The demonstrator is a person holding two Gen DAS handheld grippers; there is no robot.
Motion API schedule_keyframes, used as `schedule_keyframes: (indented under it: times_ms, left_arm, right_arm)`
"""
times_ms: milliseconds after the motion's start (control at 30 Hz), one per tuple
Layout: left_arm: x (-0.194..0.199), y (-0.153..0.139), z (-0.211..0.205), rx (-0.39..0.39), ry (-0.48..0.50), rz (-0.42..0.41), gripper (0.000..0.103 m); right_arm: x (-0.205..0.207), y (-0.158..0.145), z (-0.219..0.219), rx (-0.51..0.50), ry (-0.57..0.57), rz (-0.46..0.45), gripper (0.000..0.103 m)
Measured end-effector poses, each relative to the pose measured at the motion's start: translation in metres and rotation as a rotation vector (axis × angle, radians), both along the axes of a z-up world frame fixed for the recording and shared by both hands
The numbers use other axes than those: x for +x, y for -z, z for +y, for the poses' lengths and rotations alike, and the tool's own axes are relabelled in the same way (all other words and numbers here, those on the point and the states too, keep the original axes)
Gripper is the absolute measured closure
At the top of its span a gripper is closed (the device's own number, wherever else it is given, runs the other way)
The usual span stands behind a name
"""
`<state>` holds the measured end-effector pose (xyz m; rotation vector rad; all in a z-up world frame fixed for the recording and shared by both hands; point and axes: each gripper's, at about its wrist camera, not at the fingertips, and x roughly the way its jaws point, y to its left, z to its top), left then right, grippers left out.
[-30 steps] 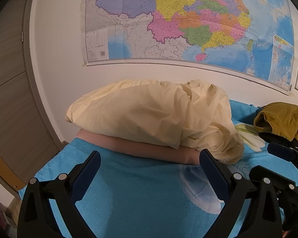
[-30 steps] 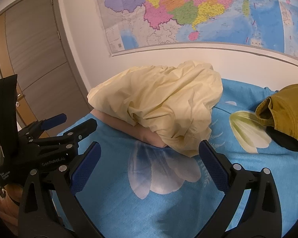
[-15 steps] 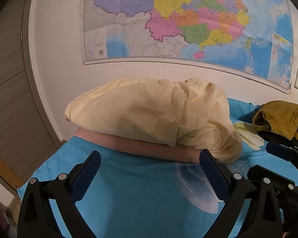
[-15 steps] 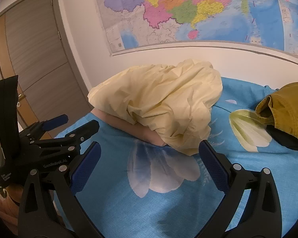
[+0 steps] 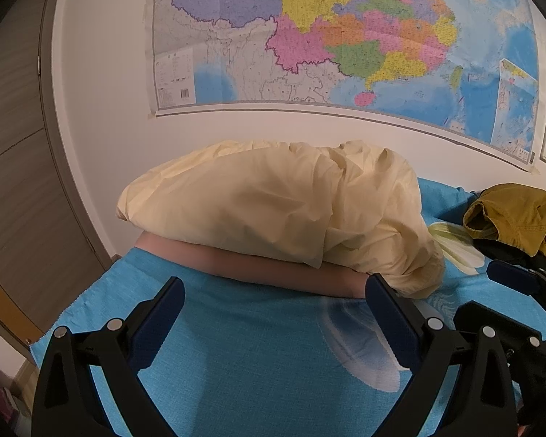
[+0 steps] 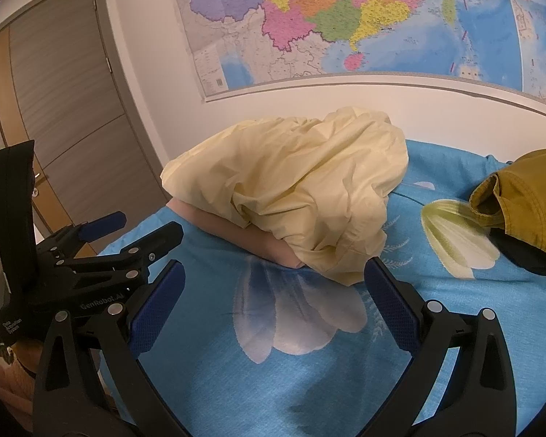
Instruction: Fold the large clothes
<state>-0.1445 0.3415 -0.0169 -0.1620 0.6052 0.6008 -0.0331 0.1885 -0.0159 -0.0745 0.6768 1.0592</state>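
On the bed, far side: pale yellow garment (image 5: 280, 211) heaped over a pink pillow (image 5: 258, 266), against the wall.
Right of it: mustard garment (image 6: 524, 189) on dark cloth (image 6: 527, 255), apart from the heap.
Under all: blue flowered sheet (image 6: 309, 375).
My left gripper (image 5: 275, 311): fingers spread wide, holding nothing.
My right gripper (image 6: 275, 291): likewise wide, empty.
Wall: map (image 5: 345, 36).

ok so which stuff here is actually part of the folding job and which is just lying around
Part of the job:
- mustard garment
- dark garment under it
- left hand-held gripper, open
- right hand-held gripper, open

Just lying about:
- pale yellow bedding
- pink pillow beneath it
- wall map
- door
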Motion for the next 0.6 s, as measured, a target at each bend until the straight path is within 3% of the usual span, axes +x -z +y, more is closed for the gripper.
schedule_keyframes:
  times_ms: [400, 600]
  left_arm:
    - [0.0015, 0.0000, 0.0006, 0.000, -0.001, -0.007, 0.007]
    - [-0.0013, -0.0017, -0.0060, 0.036, 0.005, -0.040, 0.009]
  right_arm:
    - [0.0009, -0.0002, 0.0011, 0.002, -0.004, 0.001, 0.006]
    - [0.0014, -0.0005, -0.0004, 0.005, -0.001, 0.002, 0.006]
